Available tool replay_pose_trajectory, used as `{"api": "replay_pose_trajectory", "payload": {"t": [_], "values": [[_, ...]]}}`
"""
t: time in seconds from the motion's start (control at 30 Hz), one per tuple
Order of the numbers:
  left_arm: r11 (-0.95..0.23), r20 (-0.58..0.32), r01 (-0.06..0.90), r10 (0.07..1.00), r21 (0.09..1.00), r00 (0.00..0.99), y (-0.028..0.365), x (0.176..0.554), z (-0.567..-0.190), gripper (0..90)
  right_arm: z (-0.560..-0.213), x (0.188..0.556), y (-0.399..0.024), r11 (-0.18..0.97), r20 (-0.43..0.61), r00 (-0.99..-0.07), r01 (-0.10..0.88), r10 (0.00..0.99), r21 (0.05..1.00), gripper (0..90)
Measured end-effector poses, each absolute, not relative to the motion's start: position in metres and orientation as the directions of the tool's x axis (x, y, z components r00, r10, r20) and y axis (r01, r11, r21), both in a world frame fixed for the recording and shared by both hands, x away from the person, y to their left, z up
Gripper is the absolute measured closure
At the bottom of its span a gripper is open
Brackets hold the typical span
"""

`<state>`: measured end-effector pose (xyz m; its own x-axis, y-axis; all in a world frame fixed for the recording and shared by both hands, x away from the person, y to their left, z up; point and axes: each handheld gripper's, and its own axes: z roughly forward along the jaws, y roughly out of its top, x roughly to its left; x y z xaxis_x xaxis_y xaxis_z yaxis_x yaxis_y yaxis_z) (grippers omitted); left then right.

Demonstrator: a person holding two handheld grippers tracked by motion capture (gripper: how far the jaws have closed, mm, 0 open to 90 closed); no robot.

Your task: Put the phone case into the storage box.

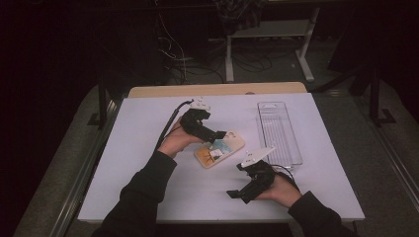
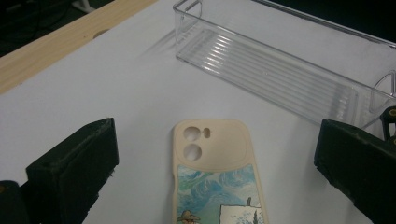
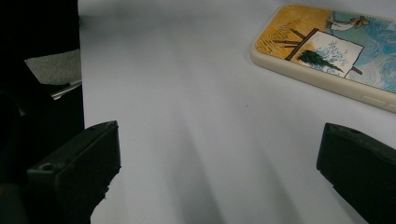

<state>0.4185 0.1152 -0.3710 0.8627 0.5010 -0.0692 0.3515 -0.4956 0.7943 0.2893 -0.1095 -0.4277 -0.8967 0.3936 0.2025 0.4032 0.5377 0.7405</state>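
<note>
- Nearest to us, the right gripper (image 1: 245, 190) hovers low over the white table (image 1: 148, 187) near its front edge, jaws spread wide and holding nothing; in its own view we see bare table between them and the phone case (image 3: 336, 51) off to the upper right, well clear of the jaws.
- A little farther in, the phone case (image 1: 220, 148) lies flat on the table near the middle, picture side up, not lifted.
- Our left gripper (image 1: 217, 134) is right at the case's far end. In the left gripper view its jaws stand wide apart on either side of the phone case (image 2: 215, 177), with clear table between each jaw and the case, so nothing is pinched yet.
- Farther off, to the right, the clear plastic tray (image 1: 279, 131) lies empty, apart from the case.
- We judge the work barely begun: the left gripper is lined up for a grasp, but closing, lifting and, most likely, setting the case into the tray are all left to do.
</note>
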Motion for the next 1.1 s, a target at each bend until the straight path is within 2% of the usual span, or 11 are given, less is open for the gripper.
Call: {"api": "replay_pose_trajectory", "payload": {"t": [0.3, 0.63, 0.9, 1.1], "values": [[-0.479, -0.102, 0.390, 0.522, 0.787, 0.847, 0.116, 0.411, -0.383, 0.0, -0.428, 0.289, -0.109, 0.547, 0.193, -0.898, 0.399, 0.395, 0.736, 0.0], [-0.481, -0.097, 0.391, 0.528, 0.785, 0.844, 0.119, 0.405, -0.393, 0.0, -0.428, 0.289, -0.110, 0.545, 0.194, -0.897, 0.401, 0.397, 0.736, 0.0], [-0.499, -0.099, 0.408, 0.535, 0.765, 0.839, 0.118, 0.401, -0.404, 0.0, -0.427, 0.289, -0.110, 0.542, 0.187, -0.899, 0.394, 0.396, 0.742, 0.0], [-0.556, -0.078, 0.407, 0.521, 0.725, 0.850, 0.117, 0.400, -0.415, 0.0, -0.427, 0.288, -0.109, 0.546, 0.186, -0.900, 0.392, 0.395, 0.740, 0.0]]}}
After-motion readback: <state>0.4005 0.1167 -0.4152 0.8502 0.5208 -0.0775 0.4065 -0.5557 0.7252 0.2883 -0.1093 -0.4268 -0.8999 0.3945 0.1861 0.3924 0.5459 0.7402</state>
